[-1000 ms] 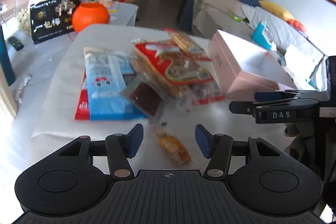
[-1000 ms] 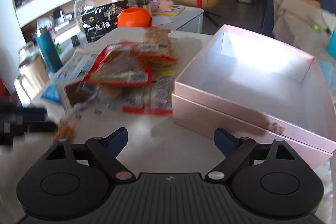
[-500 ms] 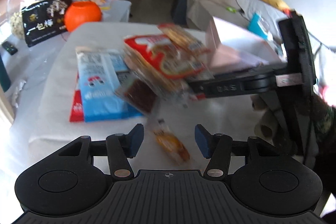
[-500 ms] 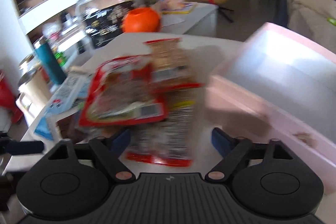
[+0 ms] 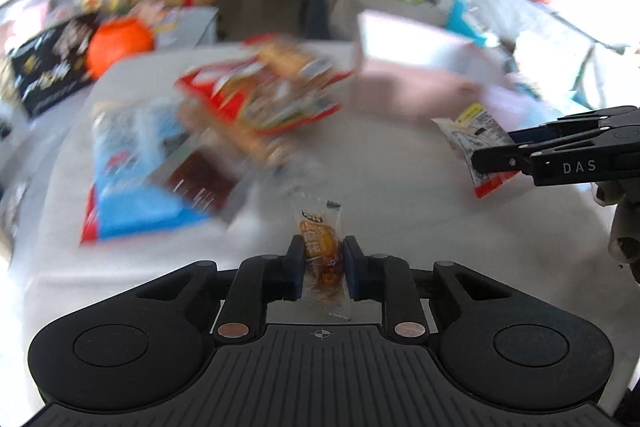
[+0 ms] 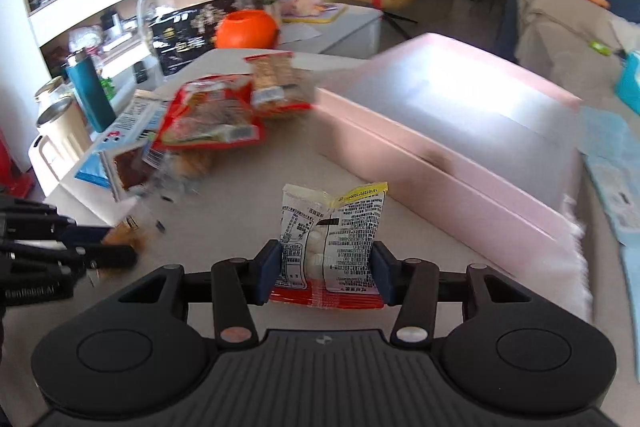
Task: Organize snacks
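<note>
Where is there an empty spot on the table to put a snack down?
Bare white table lies between the snack pile and the pink box, reaching the near edge. The open box looks empty inside. The pile's side is crowded with overlapping packets, including a blue one. Both grippers hold snacks.

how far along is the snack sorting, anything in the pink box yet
Barely started. The part of the pink box in view looks empty. In hand: the left gripper is shut on a small orange snack packet, and the right gripper is shut on a white printed packet. Left to do: the pile of red and blue packs remains on the table beside the box.
</note>
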The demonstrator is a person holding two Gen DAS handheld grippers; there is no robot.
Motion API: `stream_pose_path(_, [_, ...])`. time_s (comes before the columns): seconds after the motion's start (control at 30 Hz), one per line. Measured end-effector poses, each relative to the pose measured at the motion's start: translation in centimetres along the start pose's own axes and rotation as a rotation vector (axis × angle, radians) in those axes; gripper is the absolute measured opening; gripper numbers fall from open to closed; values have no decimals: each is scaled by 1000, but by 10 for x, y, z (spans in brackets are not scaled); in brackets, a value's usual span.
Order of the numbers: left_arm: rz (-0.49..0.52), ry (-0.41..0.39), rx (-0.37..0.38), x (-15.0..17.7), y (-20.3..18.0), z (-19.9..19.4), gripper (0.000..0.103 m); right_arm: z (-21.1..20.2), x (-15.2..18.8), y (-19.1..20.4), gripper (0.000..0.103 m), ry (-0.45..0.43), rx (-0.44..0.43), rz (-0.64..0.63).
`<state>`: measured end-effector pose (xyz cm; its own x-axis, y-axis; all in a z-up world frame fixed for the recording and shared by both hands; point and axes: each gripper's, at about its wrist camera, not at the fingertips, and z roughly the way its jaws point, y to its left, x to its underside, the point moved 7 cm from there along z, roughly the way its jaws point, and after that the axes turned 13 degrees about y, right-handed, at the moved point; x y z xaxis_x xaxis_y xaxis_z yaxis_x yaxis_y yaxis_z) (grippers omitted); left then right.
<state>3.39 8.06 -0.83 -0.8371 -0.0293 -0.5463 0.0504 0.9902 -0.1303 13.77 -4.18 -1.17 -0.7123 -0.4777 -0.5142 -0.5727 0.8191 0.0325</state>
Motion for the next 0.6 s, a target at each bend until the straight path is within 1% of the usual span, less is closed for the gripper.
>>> stream_pose_path(0.03, [17, -23, 8, -6, -6, -4, 24, -10, 1, -5, 48, -22, 7, 2])
stream_pose_path(0.1, [51, -72, 36, -30, -18, -12, 24, -32, -4, -15, 48, -89, 22, 10])
stream_pose_path(0.17, [88, -175, 69, -77, -32, -24, 24, -59, -21, -29, 48, -174, 42, 42])
stream_pose_path(0.2, [90, -234, 98, -101, -37, -30, 24, -69, -32, -39, 48, -214, 52, 68])
stream_pose_path(0.23, [77, -278, 146, -127, -40, -32, 27, -77, -45, -48, 48, -248, 64, 97])
stream_pose_path(0.27, [54, -287, 198, -150, -40, -29, 30, -82, -59, -58, 49, -280, 78, 123])
stream_pose_path(0.3, [29, -265, 228, -169, -37, -21, 31, -83, -72, -67, 52, -300, 93, 140])
stream_pose_path(0.33, [5, -243, 227, -183, -32, -13, 30, -80, -82, -76, 63, -293, 112, 154])
stream_pose_path(0.37, [-9, -235, 205, -189, -25, -8, 30, -75, -88, -84, 67, -276, 134, 177])
stream_pose_path(0.4, [-19, -233, 163, -191, -16, -5, 30, -70, -89, -91, 68, -260, 150, 196])
stream_pose_path(0.43, [-28, -233, 130, -187, -6, -3, 31, -65, -88, -93, 68, -243, 149, 205])
stream_pose_path(0.53, [-78, -207, 74, -159, 24, 3, 31, -48, -73, -89, 68, -202, 80, 192])
stream_pose_path(0.6, [-112, -201, 3, -130, 46, 5, 31, -37, -67, -79, 68, -180, 63, 161])
